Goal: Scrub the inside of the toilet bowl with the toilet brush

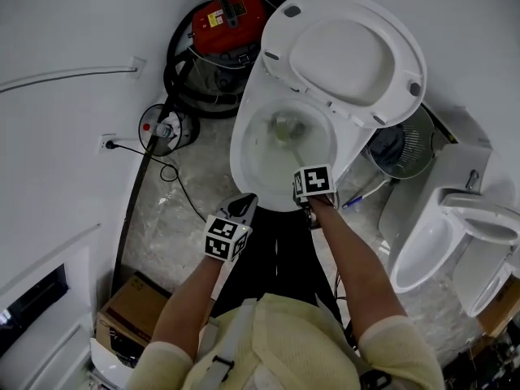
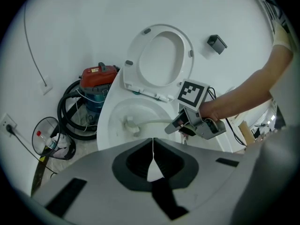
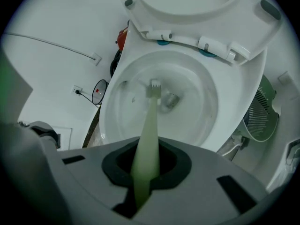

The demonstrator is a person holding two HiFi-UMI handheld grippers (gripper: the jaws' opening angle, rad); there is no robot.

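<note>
The white toilet bowl (image 1: 252,157) stands with seat and lid (image 1: 345,55) raised. My right gripper (image 1: 309,189) hovers over the bowl's front rim, shut on the pale green handle (image 3: 149,135) of the toilet brush. The brush head (image 3: 153,87) sits low in the bowl near the drain, also seen in the head view as the brush head (image 1: 284,127). My left gripper (image 1: 240,208) hangs just left of the bowl's front edge, shut and holding nothing. In the left gripper view the left gripper (image 2: 152,146) has its jaws meeting, and the right gripper (image 2: 187,123) reaches over the bowl (image 2: 110,121).
A red vacuum cleaner (image 1: 231,19) with a black hose stands behind the toilet on the left. A small round fan (image 1: 166,127) and a cable lie by the wall socket (image 1: 108,143). To the right are a larger fan (image 1: 402,149) and a white urinal (image 1: 455,242). A cardboard box (image 1: 134,307) sits near left.
</note>
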